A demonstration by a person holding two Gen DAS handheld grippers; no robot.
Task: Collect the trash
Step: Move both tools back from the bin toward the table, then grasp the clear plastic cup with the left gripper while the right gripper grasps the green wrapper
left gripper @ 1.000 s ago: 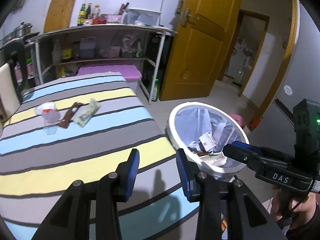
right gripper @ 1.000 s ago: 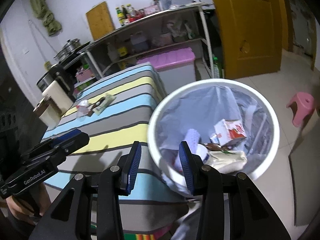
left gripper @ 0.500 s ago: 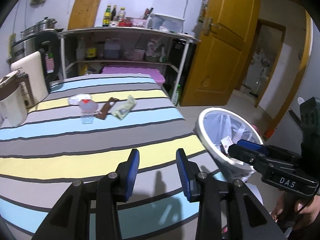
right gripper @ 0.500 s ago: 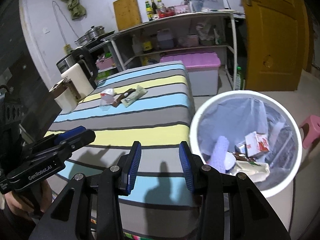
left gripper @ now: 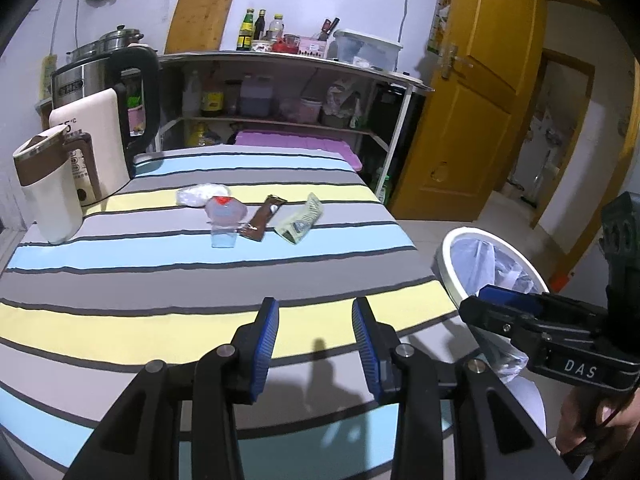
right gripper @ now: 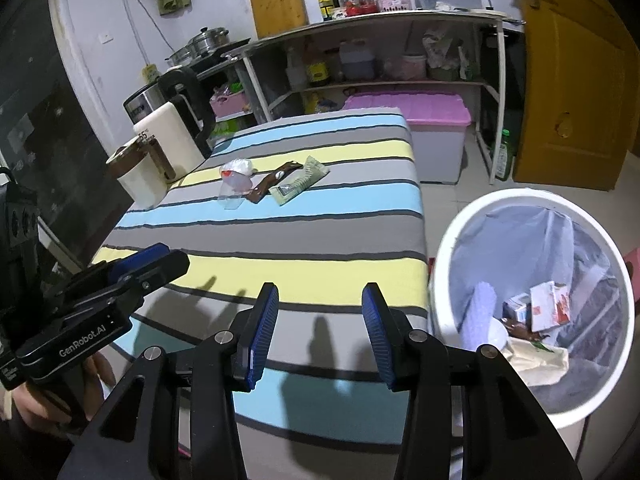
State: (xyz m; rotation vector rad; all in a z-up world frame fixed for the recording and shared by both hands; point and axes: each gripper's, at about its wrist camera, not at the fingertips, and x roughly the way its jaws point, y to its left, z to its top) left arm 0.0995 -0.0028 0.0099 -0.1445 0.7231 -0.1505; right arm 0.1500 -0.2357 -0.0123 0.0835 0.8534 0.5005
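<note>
Trash lies mid-table on the striped cloth: a crumpled clear plastic cup with a red spot (left gripper: pixel 225 216) (right gripper: pixel 235 184), a white crumpled wrapper (left gripper: pixel 200 194), a brown wrapper (left gripper: pixel 264 218) (right gripper: pixel 276 182) and a pale green packet (left gripper: pixel 302 220) (right gripper: pixel 300 180). The white bin (right gripper: pixel 532 304) (left gripper: pixel 472 256) with a liner stands right of the table and holds several pieces of trash. My left gripper (left gripper: pixel 315 334) is open and empty over the near table edge. My right gripper (right gripper: pixel 319 328) is open and empty, between table and bin.
Two kettles and a cream jug (left gripper: pixel 48 188) stand at the table's left. A metal shelf (left gripper: pixel 280 92) with bottles and a pink-lidded box (right gripper: pixel 408 120) is behind. A yellow door (left gripper: pixel 472 100) is at the right.
Both grippers have swung left from the bin toward the table. The bin has shifted to the right in both views and the trash on the table is more central.
</note>
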